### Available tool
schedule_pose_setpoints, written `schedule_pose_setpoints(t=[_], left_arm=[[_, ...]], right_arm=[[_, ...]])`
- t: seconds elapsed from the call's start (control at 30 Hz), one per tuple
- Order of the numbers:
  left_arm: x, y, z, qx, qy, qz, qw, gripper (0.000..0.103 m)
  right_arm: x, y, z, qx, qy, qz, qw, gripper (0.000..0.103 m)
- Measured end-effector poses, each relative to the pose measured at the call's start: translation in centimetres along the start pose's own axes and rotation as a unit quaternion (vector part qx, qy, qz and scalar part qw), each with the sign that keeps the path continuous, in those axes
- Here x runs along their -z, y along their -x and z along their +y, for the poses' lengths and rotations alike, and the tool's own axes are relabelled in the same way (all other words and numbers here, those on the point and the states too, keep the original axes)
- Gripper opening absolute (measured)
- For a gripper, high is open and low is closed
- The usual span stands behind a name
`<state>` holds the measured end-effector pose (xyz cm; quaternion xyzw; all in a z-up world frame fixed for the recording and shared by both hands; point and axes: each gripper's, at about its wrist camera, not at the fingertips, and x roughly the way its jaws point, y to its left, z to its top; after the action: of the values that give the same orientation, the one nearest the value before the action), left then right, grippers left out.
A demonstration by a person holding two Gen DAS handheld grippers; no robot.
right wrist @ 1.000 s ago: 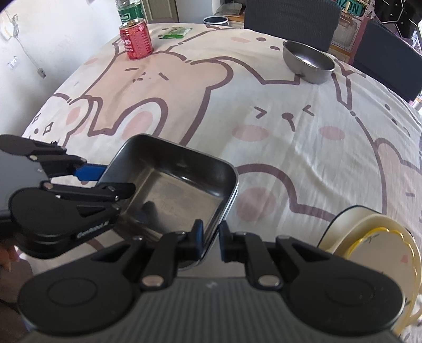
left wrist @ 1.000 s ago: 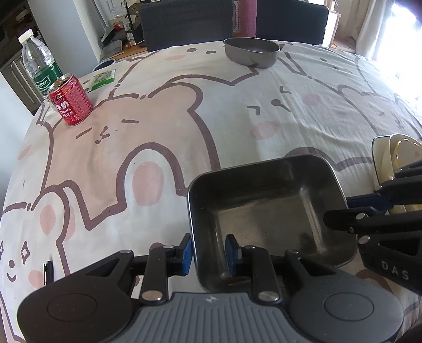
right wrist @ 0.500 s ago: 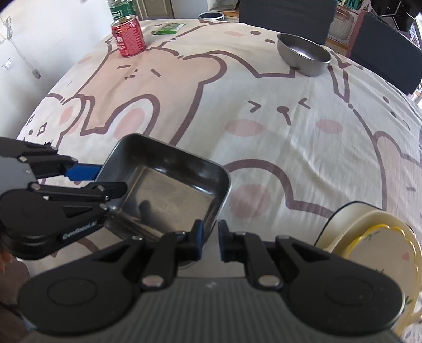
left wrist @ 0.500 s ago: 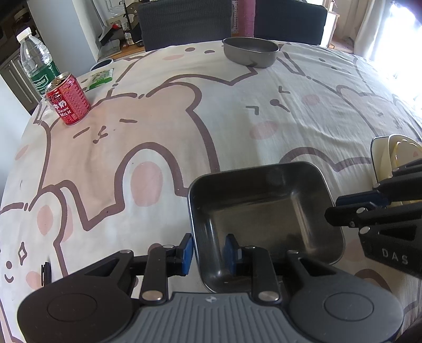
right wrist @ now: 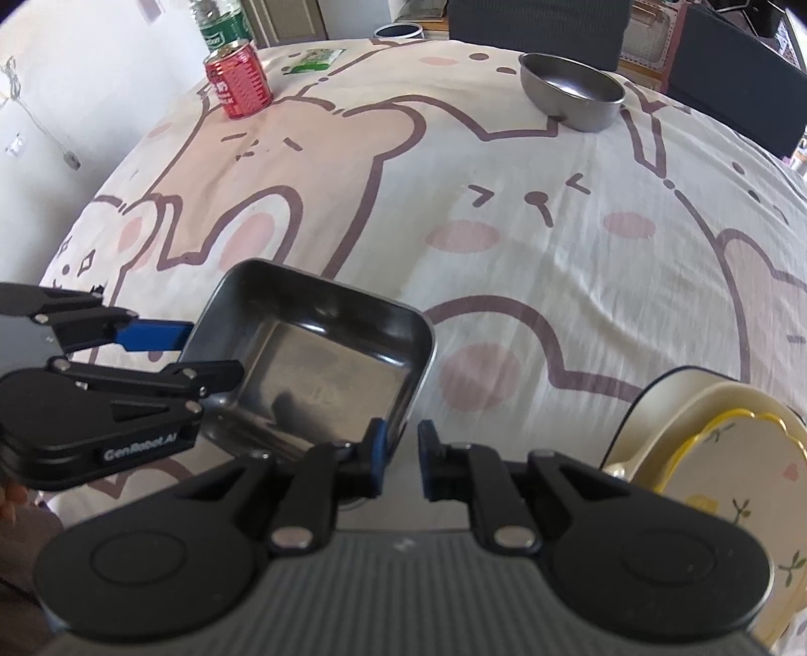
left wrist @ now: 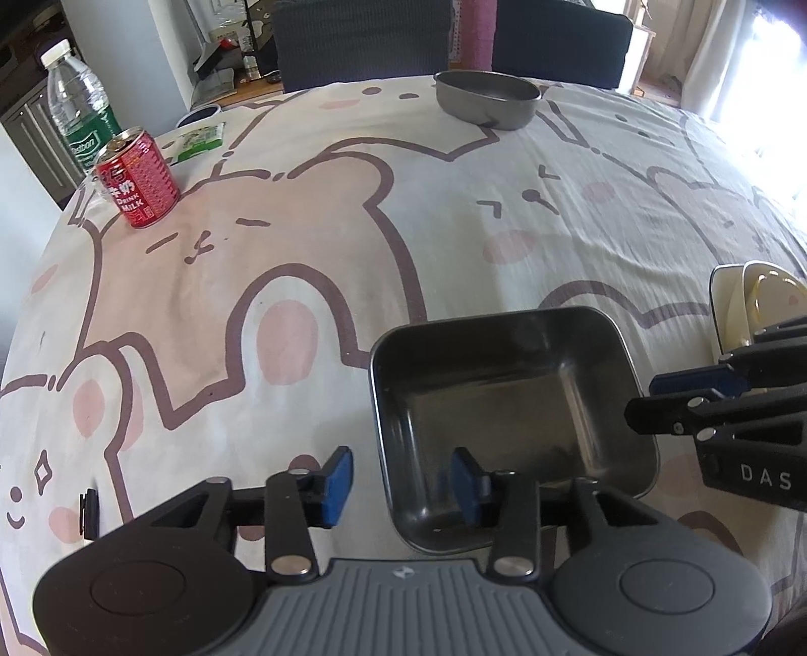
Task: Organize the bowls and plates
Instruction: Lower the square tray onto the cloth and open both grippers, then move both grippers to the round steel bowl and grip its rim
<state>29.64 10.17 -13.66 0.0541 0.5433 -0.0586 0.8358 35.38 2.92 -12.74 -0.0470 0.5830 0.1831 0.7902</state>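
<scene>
Square metal tray (left wrist: 509, 403) sits on the desk (left wrist: 312, 242) under a bear-print cloth, empty, near the desk's front edge; its nearest corner is hidden behind the claw bodies in both views. Left claw (left wrist: 401, 479) straddles the tray's left wall, jaws opening, pads clear of the metal, one pad outside and one inside. Right claw (right wrist: 401, 454) is at the tray's right wall, jaws opening a little; the wall edge is between the pads, and contact is hard to tell. Cream plates (right wrist: 706, 454) lie stacked right of the tray, a smaller scalloped yellow-rimmed plate on top, the stack cut off by the frame edge. Round metal bowl (left wrist: 486, 98) sits far beyond the tray, empty, near the far edge. Red can (left wrist: 136, 179) and water bottle (left wrist: 80, 121) are far left of the tray, with a green packet (left wrist: 199, 141) close by. Wide open cloth lies between tray and bowl. Dark chairs (left wrist: 363, 40) stand beyond the bowl.
</scene>
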Motion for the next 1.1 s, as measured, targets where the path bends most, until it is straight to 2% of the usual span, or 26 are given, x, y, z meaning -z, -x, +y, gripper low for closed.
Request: schedule_pose_setpoints(t=[0.07, 0.13, 0.2, 0.27, 0.37, 0.4, 0.43, 0.53, 0.63, 0.77, 0.97, 1.1], left_arm=[[0.0, 0.2, 0.1, 0.001, 0.002, -0.003, 1.0000, 0.056], [0.1, 0.5, 0.1, 0.001, 0.002, -0.005, 1.0000, 0.066], [0.1, 0.7, 0.2, -0.001, 0.002, -0.008, 1.0000, 0.078], [0.1, 1.0, 0.3, -0.002, 0.004, -0.011, 0.9999, 0.081], [0.1, 1.5, 0.8, 0.001, 0.017, -0.018, 0.9997, 0.092], [0.0, 1.8, 1.0, -0.001, 0.021, -0.024, 0.9995, 0.095], [-0.1, 2.1, 1.1, -0.004, 0.026, -0.029, 0.9992, 0.097], [-0.5, 2.7, 1.5, -0.011, 0.040, -0.049, 0.9979, 0.102], [-1.1, 3.2, 1.8, -0.014, 0.047, -0.070, 0.9963, 0.103], [-2.2, 3.2, 1.5, -0.018, 0.046, -0.089, 0.9948, 0.103], [-4.3, 2.7, 0.7, -0.022, 0.046, -0.121, 0.9913, 0.103], [-6.2, 2.0, 0.3, -0.021, 0.057, -0.138, 0.9886, 0.103]], right_arm=[[0.1, 0.2, -0.1, 0.000, -0.002, -0.006, 1.000, 0.030], [0.3, 0.4, -0.2, 0.004, 0.001, -0.015, 1.000, 0.044], [0.4, 0.7, -0.2, 0.005, 0.006, -0.023, 1.000, 0.049], [0.5, 0.9, -0.3, 0.004, 0.007, -0.028, 1.000, 0.054], [0.5, 1.6, -0.6, 0.010, 0.005, -0.041, 0.999, 0.063], [0.4, 1.9, -0.7, 0.015, 0.002, -0.048, 0.999, 0.069], [0.4, 2.3, -0.9, 0.019, 0.000, -0.057, 0.998, 0.077], [0.1, 3.8, -1.7, 0.017, -0.008, -0.090, 0.996, 0.091], [-0.3, 4.8, -2.9, 0.020, -0.028, -0.120, 0.992, 0.100], [-1.0, 5.7, -5.0, 0.042, -0.042, -0.155, 0.986, 0.103], [-2.6, 5.9, -8.8, 0.035, -0.082, -0.189, 0.978, 0.103], [-4.1, 5.2, -11.6, 0.061, -0.125, -0.207, 0.968, 0.103]])
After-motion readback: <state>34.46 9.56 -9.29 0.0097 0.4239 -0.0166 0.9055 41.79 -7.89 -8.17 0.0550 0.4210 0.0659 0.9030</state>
